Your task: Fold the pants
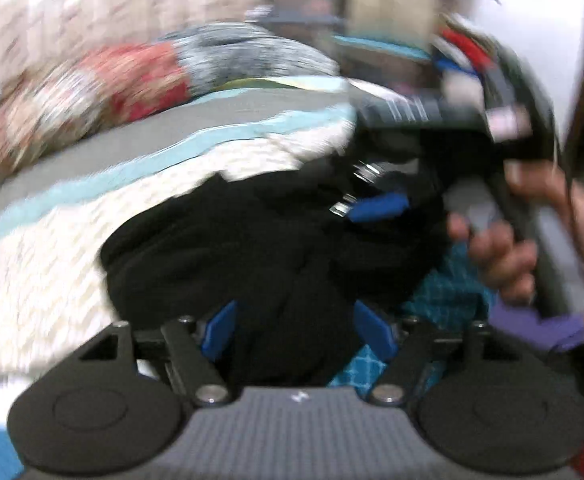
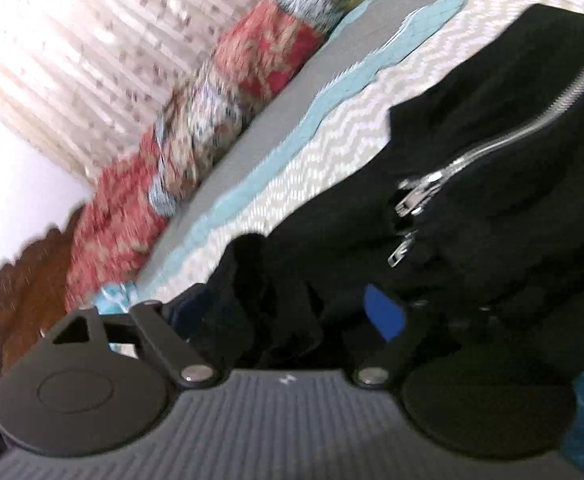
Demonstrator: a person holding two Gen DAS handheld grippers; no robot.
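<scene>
Black pants (image 1: 252,248) lie bunched on the bed, blurred in the left wrist view. My left gripper (image 1: 297,332) hovers low over them with its blue pads (image 1: 220,332) spread apart; black cloth lies in the gap, not pinched. A hand (image 1: 492,248) at the right holds the other tool, whose blue finger (image 1: 380,206) shows over the pants. In the right wrist view the pants (image 2: 492,80) show a silver zipper (image 2: 512,136) with its pulls. My right gripper (image 2: 288,316) is open wide just above the fabric, its left pad lost against dark cloth.
The bed cover (image 1: 52,272) is cream zigzag with teal and grey stripes (image 2: 252,136). Red patterned pillows (image 2: 132,200) line its far side below a pale curtain (image 2: 72,40). A teal checked cloth (image 1: 452,280) lies beside the pants. A dark wooden headboard (image 2: 20,300) stands at the left.
</scene>
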